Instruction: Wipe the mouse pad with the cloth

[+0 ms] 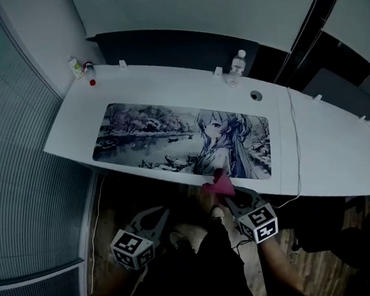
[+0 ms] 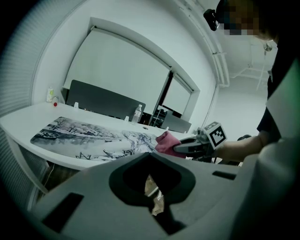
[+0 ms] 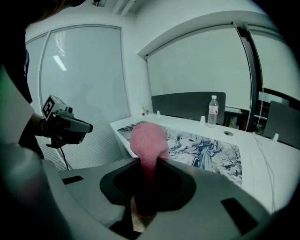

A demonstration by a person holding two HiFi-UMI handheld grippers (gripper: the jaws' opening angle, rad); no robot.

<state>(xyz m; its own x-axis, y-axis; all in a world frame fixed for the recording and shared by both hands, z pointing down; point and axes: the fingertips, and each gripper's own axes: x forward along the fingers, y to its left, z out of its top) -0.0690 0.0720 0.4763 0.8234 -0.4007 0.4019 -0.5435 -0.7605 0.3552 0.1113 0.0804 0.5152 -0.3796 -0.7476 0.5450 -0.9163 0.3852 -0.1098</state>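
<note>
Just off mouse pad (image 1: 148, 136), right gripper (image 1: 226, 193) clamping cloth (image 1: 219, 181)

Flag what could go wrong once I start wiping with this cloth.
1. The right gripper pinches the pink cloth as a narrow wad; it may slip out or let the jaws scrape the mouse pad.
2. Nothing holds the pad down, with the left gripper off the desk, so it could slide.
3. A white cable runs beside the pad's right end; a long stroke might snag it.
</note>
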